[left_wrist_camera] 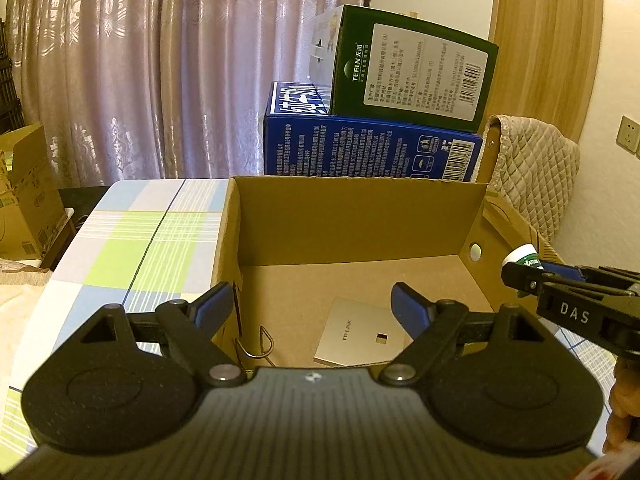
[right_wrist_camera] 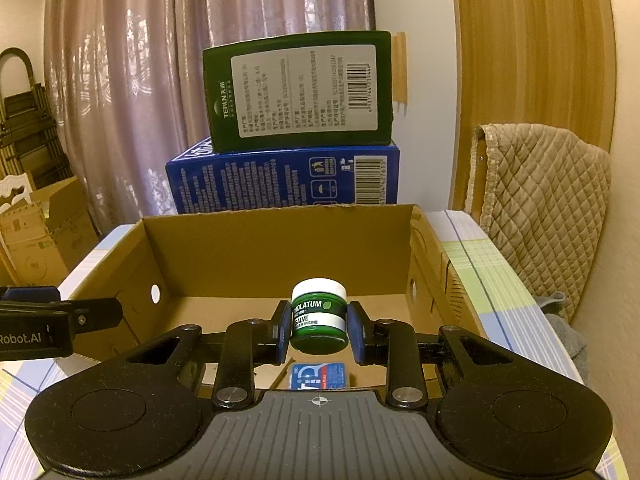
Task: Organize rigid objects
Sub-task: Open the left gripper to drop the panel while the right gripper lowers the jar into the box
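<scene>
In the right wrist view my right gripper (right_wrist_camera: 320, 332) is shut on a small green salve jar (right_wrist_camera: 319, 312) with a white lid, held upright over the open cardboard box (right_wrist_camera: 280, 248). A small blue pack (right_wrist_camera: 320, 376) lies on the box floor below it. My left gripper (left_wrist_camera: 312, 300) stands open above the box's near left corner, gripping nothing. A gold TP-LINK panel (left_wrist_camera: 360, 336) and a bent wire clip (left_wrist_camera: 260, 344) lie in the box (left_wrist_camera: 352, 216). The right gripper (left_wrist_camera: 520, 270) with the jar (left_wrist_camera: 522, 258) shows at the right edge.
A green carton (right_wrist_camera: 300, 88) sits on a blue carton (right_wrist_camera: 280, 180) behind the box. The checked tablecloth (left_wrist_camera: 140, 240) covers the table. A quilted chair back (right_wrist_camera: 540, 200) stands at the right, and cardboard boxes (left_wrist_camera: 28, 200) at the left.
</scene>
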Action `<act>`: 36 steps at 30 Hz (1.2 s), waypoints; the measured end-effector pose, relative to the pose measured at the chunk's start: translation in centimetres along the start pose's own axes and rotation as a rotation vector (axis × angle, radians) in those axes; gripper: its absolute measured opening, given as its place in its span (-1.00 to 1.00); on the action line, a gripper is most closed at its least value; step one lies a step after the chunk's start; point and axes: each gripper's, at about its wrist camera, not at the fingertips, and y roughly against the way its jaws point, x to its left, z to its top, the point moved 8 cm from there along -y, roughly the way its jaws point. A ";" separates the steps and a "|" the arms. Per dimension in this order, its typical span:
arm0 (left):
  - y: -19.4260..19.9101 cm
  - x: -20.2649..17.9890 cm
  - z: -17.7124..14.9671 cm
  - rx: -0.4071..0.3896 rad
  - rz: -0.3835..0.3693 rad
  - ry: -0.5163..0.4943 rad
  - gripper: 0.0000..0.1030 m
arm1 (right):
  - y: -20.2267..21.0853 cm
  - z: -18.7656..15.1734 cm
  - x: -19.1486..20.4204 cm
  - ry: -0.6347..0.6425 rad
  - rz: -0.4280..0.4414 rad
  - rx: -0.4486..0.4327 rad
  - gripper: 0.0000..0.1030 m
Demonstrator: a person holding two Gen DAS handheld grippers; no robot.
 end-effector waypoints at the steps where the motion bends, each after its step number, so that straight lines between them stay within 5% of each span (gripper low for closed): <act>1: 0.0 0.0 0.0 0.001 0.000 0.000 0.62 | 0.0 0.0 0.0 0.001 0.001 -0.002 -0.49; 5: 0.0 0.1 0.0 0.002 0.001 0.000 0.62 | -0.1 0.0 0.1 0.012 0.007 -0.006 -0.48; 10: -0.1 0.2 -0.2 0.002 0.003 0.000 0.62 | -0.2 -0.1 0.0 0.001 0.000 -0.003 -0.05; 36: 0.3 0.0 0.1 -0.006 0.001 -0.003 0.62 | 0.2 0.2 0.1 0.017 -0.004 -0.022 -0.02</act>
